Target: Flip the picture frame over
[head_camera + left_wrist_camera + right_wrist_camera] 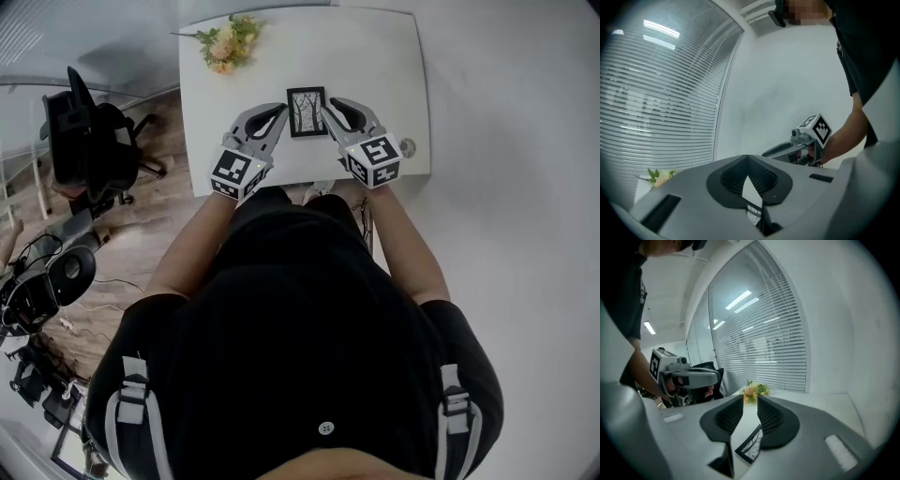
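Jaws of the left gripper (280, 114) and right gripper (331, 106) clamp opposite side edges of the picture frame (307, 111), picture-up at upper centre over the white desk (375, 75), apparently so it can be rolled over

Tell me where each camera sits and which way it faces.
Head view: on the person's head, facing steeply down at table, picture frame, left gripper, right gripper; forearms and torso show.
Left gripper view: rides that gripper, looks along its fingers toward the right gripper and the arm holding it.
Right gripper view: faces the opposite way, toward the left gripper, its hand, blinds.
Shared: both gripper views show the picture frame and flowers.
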`<action>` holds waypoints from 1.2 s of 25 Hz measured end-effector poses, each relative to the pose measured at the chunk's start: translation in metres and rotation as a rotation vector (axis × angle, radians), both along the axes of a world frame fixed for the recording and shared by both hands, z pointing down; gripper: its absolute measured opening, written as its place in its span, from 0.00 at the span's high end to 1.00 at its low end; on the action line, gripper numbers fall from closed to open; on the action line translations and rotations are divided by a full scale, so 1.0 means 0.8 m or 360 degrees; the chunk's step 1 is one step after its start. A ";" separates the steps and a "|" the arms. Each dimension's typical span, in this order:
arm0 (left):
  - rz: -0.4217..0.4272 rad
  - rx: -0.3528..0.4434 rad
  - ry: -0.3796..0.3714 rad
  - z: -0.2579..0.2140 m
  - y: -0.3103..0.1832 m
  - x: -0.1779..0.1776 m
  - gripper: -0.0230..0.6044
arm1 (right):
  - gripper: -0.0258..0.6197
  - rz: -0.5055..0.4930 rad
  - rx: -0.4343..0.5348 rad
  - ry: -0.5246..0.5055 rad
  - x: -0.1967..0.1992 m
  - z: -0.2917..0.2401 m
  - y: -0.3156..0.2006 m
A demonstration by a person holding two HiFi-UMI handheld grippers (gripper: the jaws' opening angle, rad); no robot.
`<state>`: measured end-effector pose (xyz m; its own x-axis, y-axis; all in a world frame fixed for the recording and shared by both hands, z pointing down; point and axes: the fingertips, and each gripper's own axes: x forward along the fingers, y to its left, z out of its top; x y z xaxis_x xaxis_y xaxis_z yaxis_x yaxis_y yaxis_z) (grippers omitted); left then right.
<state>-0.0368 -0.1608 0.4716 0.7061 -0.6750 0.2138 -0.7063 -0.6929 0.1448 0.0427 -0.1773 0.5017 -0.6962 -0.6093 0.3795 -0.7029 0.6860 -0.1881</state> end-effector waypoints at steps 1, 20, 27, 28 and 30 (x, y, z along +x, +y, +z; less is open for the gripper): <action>0.0009 0.0009 0.0003 -0.004 0.001 0.002 0.96 | 0.81 -0.0005 0.0031 -0.0014 -0.001 -0.011 0.001; 0.0086 0.0192 0.0066 -0.101 0.009 0.030 0.96 | 0.88 -0.0085 0.0380 -0.0119 -0.005 -0.142 0.027; 0.0076 0.0231 0.0103 -0.127 0.002 0.033 0.96 | 0.91 -0.0106 0.0434 -0.0144 -0.008 -0.164 0.024; 0.0076 0.0231 0.0104 -0.128 0.002 0.033 0.96 | 0.91 -0.0109 0.0443 -0.0142 -0.009 -0.166 0.024; 0.0072 0.0224 0.0107 -0.128 0.000 0.032 0.96 | 0.93 -0.0113 0.0464 -0.0144 -0.010 -0.170 0.023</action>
<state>-0.0110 -0.1606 0.3688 0.7461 -0.6621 0.0704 -0.6658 -0.7408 0.0897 0.0347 -0.1591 0.3656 -0.7640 -0.6319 0.1306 -0.6406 0.7671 -0.0360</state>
